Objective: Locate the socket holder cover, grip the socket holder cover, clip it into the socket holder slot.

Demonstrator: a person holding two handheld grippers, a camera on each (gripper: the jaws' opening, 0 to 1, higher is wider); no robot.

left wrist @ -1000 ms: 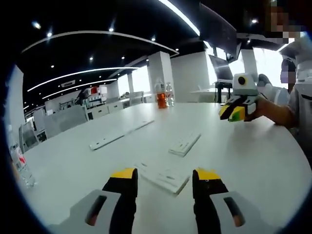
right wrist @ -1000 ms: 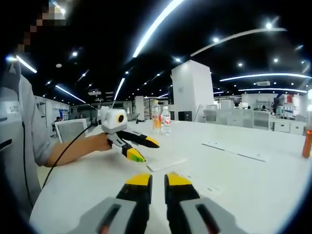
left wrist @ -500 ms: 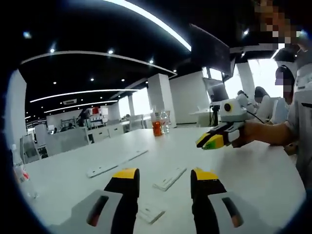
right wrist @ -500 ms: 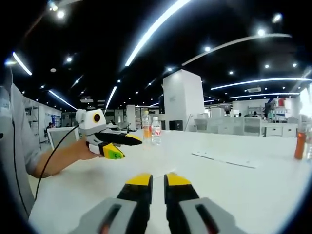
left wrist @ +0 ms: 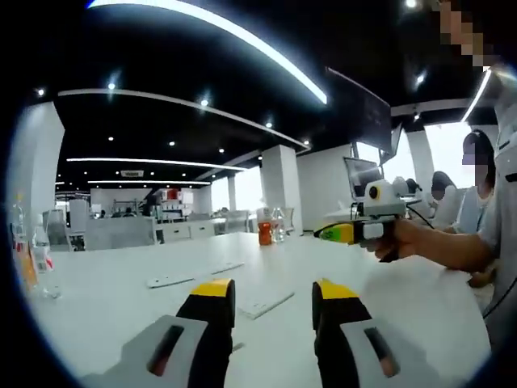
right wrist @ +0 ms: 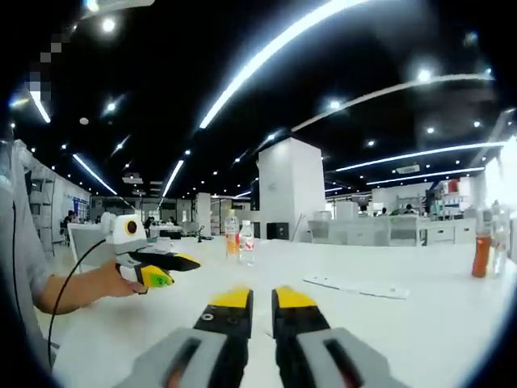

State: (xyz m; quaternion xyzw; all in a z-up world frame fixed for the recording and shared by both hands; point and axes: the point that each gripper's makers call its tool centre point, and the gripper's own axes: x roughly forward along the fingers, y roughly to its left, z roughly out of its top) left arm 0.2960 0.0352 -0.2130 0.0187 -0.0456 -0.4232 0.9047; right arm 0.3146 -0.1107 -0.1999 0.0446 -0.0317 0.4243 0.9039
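Observation:
In the left gripper view a short flat white plastic piece [left wrist: 265, 304] lies on the white table [left wrist: 121, 307], just beyond my left gripper [left wrist: 273, 291]. That gripper is open with nothing between its yellow-tipped jaws. A long white strip [left wrist: 194, 275] lies farther off to the left. My right gripper [left wrist: 346, 233] hovers at the right in a person's hand, above the table. In the right gripper view my right gripper [right wrist: 261, 299] is shut and holds nothing. The long white strip [right wrist: 355, 285] lies ahead to its right, and my left gripper [right wrist: 161, 271] is held open at the left.
Two drink bottles [left wrist: 268, 228] stand at the table's far side, also seen as bottles [right wrist: 239, 239] in the right gripper view. More bottles [left wrist: 28, 250] stand at the left edge, and an orange bottle [right wrist: 482, 252] at the right. A person's sleeve [right wrist: 20, 267] is close by.
Both views have tipped up and sunk toward table level, so more ceiling shows. The flat white pieces near my left jaws have slid low in the picture. Neither gripper's jaws have changed.

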